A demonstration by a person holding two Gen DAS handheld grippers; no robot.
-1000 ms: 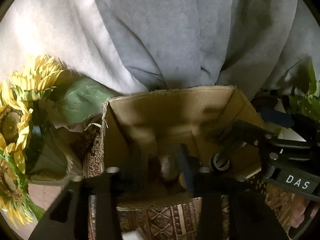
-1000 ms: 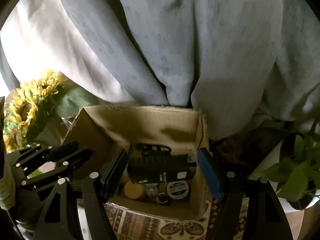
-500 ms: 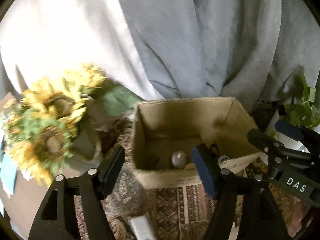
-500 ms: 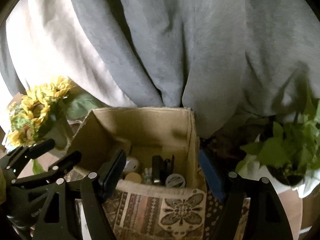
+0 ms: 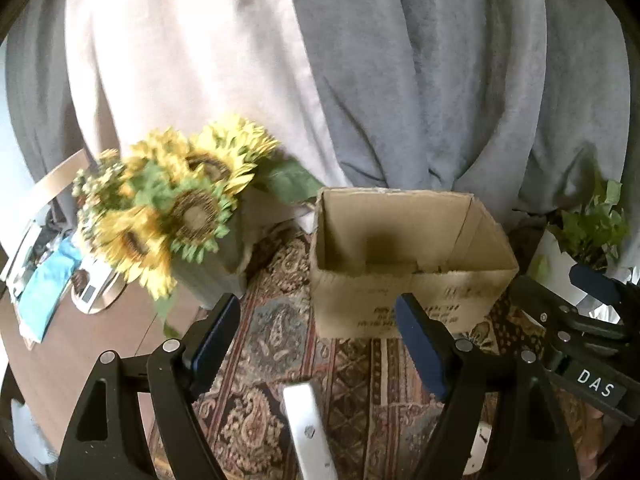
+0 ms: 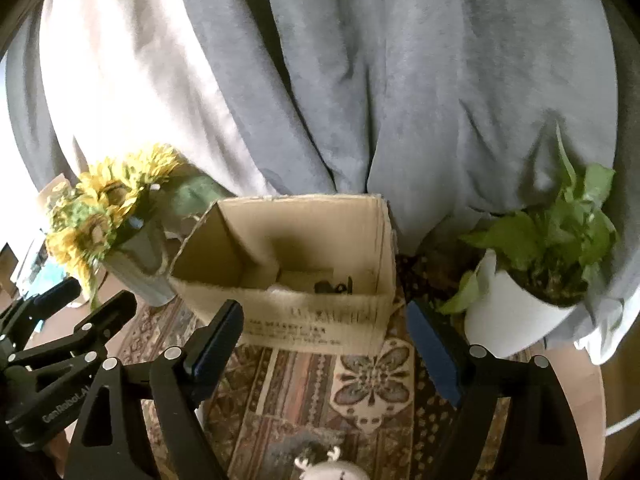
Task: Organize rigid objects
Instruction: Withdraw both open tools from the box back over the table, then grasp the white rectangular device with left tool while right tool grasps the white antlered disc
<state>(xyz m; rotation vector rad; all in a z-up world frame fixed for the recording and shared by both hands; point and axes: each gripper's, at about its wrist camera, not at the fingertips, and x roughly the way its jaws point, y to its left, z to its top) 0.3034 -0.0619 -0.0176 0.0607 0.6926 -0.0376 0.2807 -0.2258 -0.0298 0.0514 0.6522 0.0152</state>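
An open cardboard box (image 5: 404,304) (image 6: 304,320) stands on a patterned cloth (image 5: 360,368) (image 6: 320,380). In the right wrist view, dark objects (image 6: 334,286) show low inside it; the rest of its contents are hidden by its front wall. My left gripper (image 5: 316,344) is open and empty, in front of the box. My right gripper (image 6: 324,340) is open and empty, also in front of the box. A white flat object (image 5: 308,428) lies on the cloth below the left gripper. A small white figure (image 6: 328,468) with antlers shows at the bottom of the right wrist view.
A vase of sunflowers (image 5: 176,212) (image 6: 104,208) stands left of the box. A potted green plant (image 6: 540,264) (image 5: 588,232) in a white pot stands right of it. Grey curtains (image 5: 400,80) hang behind. Papers and a blue cloth (image 5: 48,272) lie far left.
Both grippers pulled back and up from the box. The right gripper let go of the black device into the box; the left gripper opened. Both are now empty in front of it.
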